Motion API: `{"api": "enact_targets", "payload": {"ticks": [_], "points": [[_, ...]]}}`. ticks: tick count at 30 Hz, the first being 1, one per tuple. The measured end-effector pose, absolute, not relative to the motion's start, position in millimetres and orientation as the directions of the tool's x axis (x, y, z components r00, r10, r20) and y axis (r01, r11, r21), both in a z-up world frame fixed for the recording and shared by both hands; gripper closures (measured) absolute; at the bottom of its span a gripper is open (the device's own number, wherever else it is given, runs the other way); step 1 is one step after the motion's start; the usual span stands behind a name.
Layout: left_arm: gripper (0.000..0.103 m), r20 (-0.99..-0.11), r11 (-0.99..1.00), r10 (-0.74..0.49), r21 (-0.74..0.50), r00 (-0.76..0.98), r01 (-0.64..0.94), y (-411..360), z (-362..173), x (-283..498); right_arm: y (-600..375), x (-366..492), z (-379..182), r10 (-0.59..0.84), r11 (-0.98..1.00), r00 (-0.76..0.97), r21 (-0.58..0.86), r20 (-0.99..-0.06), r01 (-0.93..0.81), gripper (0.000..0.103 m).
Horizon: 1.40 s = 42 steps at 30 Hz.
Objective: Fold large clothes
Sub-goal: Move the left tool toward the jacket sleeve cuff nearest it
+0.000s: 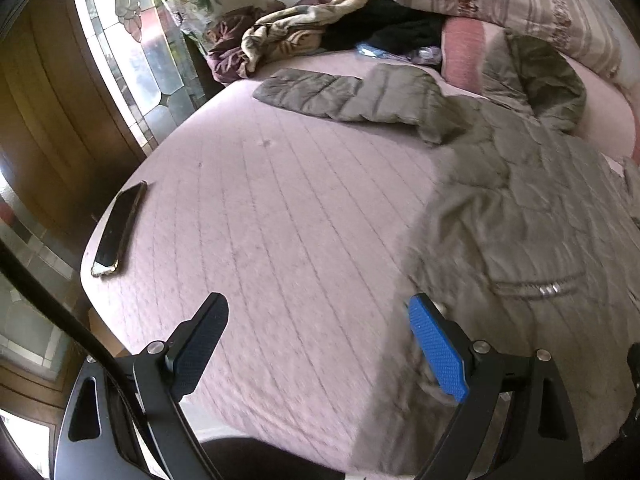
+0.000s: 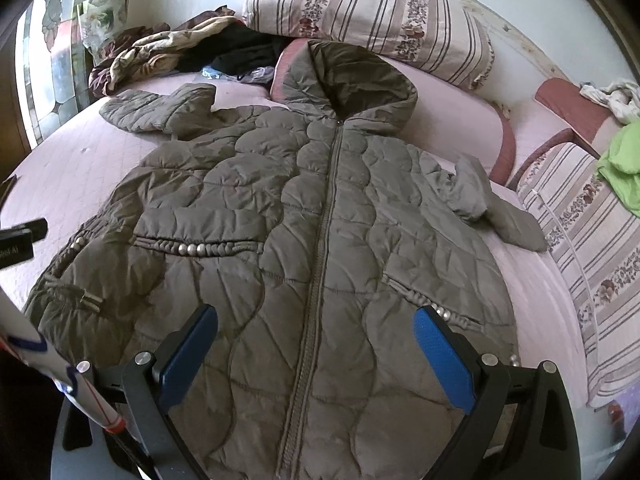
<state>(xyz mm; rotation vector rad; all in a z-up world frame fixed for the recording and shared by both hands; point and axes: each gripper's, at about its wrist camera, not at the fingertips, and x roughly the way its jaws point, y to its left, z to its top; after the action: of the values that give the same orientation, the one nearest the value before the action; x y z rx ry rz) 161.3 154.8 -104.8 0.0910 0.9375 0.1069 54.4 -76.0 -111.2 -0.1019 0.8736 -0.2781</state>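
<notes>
An olive quilted hooded jacket [image 2: 304,208] lies front up, zipped, on the pink bed, hood toward the pillows. Its left sleeve [image 2: 156,110] stretches out sideways and its right sleeve [image 2: 488,204] is bent beside the body. In the left wrist view the jacket [image 1: 520,216] fills the right side. My left gripper [image 1: 316,332] is open and empty above the bedspread, just left of the jacket's hem. My right gripper [image 2: 316,344] is open and empty above the lower part of the jacket, astride the zipper.
A phone [image 1: 118,228] lies near the bed's left edge. A heap of clothes and a blanket [image 1: 304,28] sits at the far left corner. Striped pillows [image 2: 360,12] line the head, another [image 2: 580,248] the right side, with a green garment [image 2: 622,160].
</notes>
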Motion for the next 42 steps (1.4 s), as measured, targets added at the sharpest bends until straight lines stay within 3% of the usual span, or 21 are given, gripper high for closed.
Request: {"api": "enact_targets", "payload": {"ticks": [7,14,18,23,35,42], "points": [[0.012,-0.794,0.988,0.149,0.090,0.589,-0.129,179.5,-108.3,202.2,-75.0,78.3,-115.1,-0.263,0.964,0.607,-0.176,-0.750,0.200,0.003],[0.012,-0.777,0.972,0.234,0.174,0.584,-0.158,198.6,-109.7,256.1,-43.6,115.0,-106.7,-0.184,0.983,0.662,-0.140,-0.726,0.120,0.003],[0.012,-0.802,0.978,0.204,0.147,0.562,-0.146,213.6,-113.3,289.7,-20.1,144.0,-101.7,-0.122,0.992,0.697,-0.111,-0.707,0.060,0.004],[0.012,-0.841,0.984,0.152,0.077,0.519,-0.163,239.7,-123.4,338.0,3.9,180.4,-98.5,-0.071,0.995,0.738,-0.104,-0.671,0.001,0.007],[0.012,-0.869,0.936,-0.034,-0.201,0.493,-0.289,304.9,-141.0,449.9,43.8,281.0,-120.1,0.041,0.992,0.713,-0.056,-0.700,-0.112,0.009],[0.012,-0.861,0.879,-0.162,-0.348,0.482,-0.327,323.5,-162.6,503.6,78.5,323.8,-122.5,0.061,0.957,0.758,-0.178,-0.650,-0.229,0.009]]}}
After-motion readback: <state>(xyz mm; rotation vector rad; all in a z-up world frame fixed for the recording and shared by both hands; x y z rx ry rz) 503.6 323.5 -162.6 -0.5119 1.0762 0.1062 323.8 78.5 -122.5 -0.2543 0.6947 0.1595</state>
